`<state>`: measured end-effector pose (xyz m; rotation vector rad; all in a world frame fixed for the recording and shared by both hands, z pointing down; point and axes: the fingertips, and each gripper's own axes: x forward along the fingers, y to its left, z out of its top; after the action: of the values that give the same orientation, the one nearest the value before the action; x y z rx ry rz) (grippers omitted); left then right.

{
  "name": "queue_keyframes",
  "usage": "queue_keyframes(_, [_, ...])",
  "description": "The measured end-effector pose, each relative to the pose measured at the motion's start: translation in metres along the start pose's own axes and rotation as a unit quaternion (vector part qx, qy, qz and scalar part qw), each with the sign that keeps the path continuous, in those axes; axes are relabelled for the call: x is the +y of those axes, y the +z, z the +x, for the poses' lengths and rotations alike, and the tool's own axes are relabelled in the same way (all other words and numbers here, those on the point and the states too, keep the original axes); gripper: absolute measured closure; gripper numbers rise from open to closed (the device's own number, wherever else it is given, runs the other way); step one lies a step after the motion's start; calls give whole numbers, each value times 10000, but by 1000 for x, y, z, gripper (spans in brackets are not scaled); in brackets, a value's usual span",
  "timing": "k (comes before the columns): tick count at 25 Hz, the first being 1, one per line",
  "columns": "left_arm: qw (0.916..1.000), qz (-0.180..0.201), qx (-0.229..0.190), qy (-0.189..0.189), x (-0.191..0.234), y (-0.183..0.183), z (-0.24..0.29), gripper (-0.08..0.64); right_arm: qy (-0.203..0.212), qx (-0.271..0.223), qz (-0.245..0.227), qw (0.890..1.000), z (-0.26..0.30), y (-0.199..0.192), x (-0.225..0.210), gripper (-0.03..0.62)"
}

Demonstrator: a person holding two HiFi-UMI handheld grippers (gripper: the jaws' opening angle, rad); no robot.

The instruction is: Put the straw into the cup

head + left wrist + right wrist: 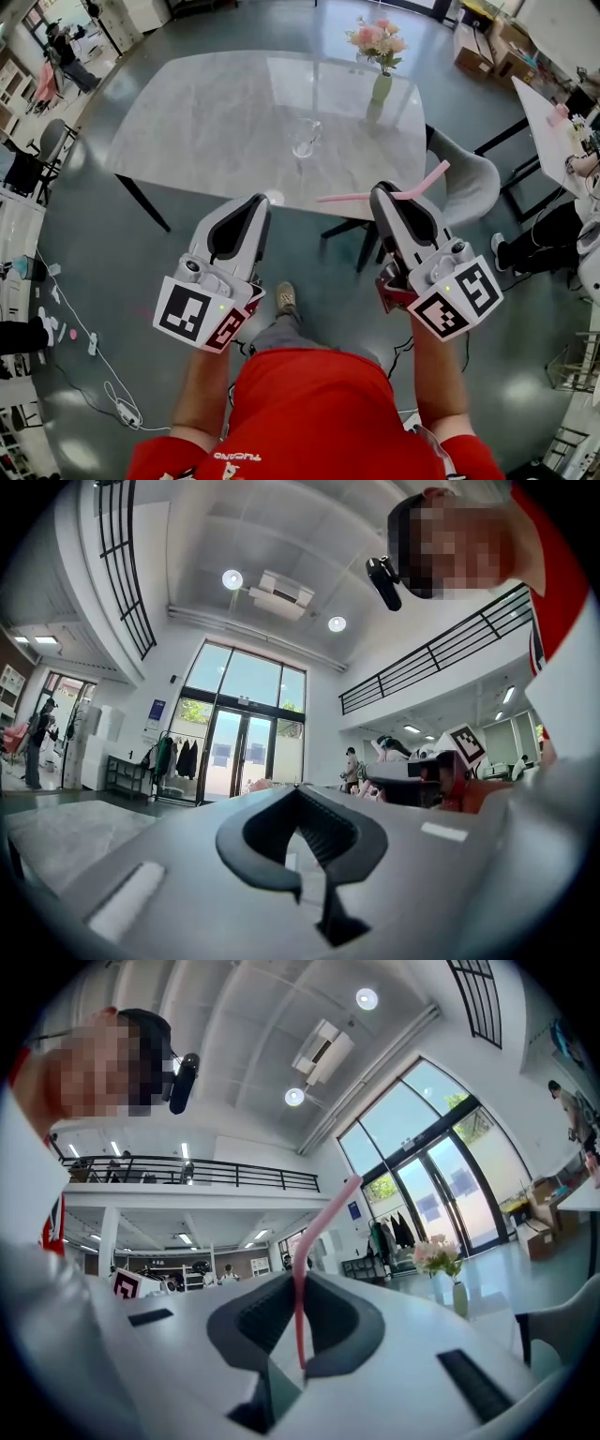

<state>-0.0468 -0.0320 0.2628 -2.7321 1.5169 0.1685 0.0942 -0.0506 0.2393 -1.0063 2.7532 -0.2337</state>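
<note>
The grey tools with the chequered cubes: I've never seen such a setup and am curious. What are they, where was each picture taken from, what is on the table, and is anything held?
Those are two hand-held grippers: two-jaw clamps that a person works by hand, marker cubes included. The head view comes from a camera on the person's head, looking down at the left gripper and the right gripper. The other two views come from cameras riding on each gripper, looking along its jaws. On the pale table stand a clear cup and a vase of flowers. The right gripper is shut on a pink straw; the left gripper's jaws are together, with nothing between them.
</note>
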Motion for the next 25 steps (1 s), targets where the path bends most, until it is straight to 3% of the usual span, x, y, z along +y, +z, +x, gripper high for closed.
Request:
queue_keyframes(15, [9979,49,169,-622,104,-24,75,555,-750,302,-248,9964,121,-24,-54,569])
queue_keyframes(25, [9969,41,252,-741,142,-46,102,554,-1232,431,-372,9907,165,-41,-87,569])
